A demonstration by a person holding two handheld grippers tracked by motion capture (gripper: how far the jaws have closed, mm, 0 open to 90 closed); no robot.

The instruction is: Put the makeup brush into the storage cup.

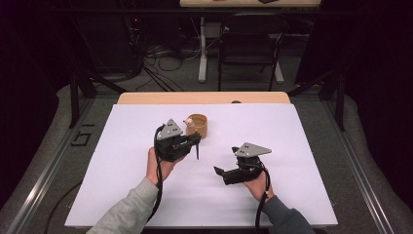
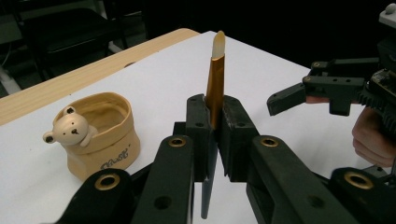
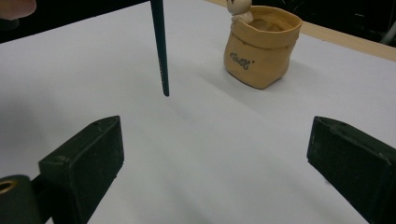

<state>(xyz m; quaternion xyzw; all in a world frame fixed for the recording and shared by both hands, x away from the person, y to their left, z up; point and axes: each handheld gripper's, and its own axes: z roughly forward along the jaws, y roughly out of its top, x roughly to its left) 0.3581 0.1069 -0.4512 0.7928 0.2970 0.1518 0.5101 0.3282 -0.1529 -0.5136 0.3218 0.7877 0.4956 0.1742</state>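
Note:
My left gripper (image 1: 196, 141) is shut on a thin paintbrush (image 2: 215, 79) with a gold ferrule, pale bristles and a dark handle. In the left gripper view the bristle end rises above the pads and the handle hangs below them. The handle tip (image 3: 159, 46) hovers just above the white sheet. A tan ceramic pot (image 1: 198, 125) with a small bear on its rim stands just behind the left gripper, seen to the left as the pot (image 2: 100, 135) and at the back as the pot (image 3: 261, 44). My right gripper (image 1: 219, 171) is open and empty, its jaws wide over bare sheet, pointing left toward the brush.
A white sheet (image 1: 146, 195) covers most of the wooden table (image 1: 204, 98). Beyond the far edge are a dark chair (image 1: 251, 44), a table leg and cables on the floor. The right gripper (image 2: 299, 91) sits close to the brush's right.

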